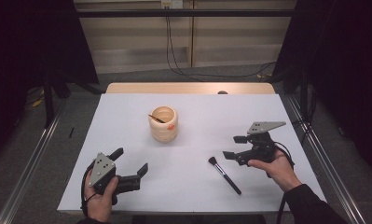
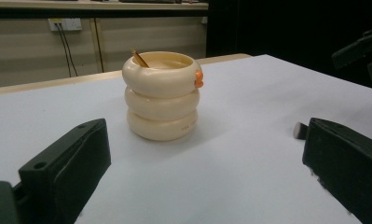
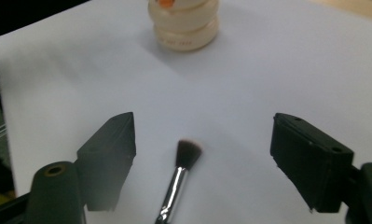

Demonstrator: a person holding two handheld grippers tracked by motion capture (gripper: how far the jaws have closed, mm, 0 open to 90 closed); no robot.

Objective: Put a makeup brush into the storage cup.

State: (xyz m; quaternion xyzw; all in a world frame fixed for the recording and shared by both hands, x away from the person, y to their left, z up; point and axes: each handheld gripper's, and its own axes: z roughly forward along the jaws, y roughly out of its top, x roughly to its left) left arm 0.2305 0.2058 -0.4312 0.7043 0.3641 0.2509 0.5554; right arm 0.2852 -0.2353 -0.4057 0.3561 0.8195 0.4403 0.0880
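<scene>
Nearest the camera: two grippers, one in each of the person's hands, at the near edge of the white table (image 1: 127, 107).
Left gripper (image 1: 130, 161): count one; held low at the near left corner; jaws spread wide with nothing between them; in the left gripper view they frame bare tabletop with the holder beyond.
Right gripper (image 1: 235, 147): count one; held at the near right, just above the brush; jaws apart on either side of the brush head, not touching it; no pinch.
Makeup brush (image 1: 224, 174): count one on the table; lies flat on the near right part of the table, just beside the right gripper.
Brush axis: long axis runs diagonally; dark bristle head toward the table's middle and far side, black handle toward the near right edge; in the right gripper view (image 3: 181, 179) the head points away from the camera, between the jaws, with a silver ferrule behind it.
Ringed holder (image 1: 163, 123): count one; cream, three stacked rings, upright near the table's centre, well apart from both grippers; small orange knob on its side.
Stick in holder (image 1: 156, 118): count one; thin, leaning on the rim.
</scene>
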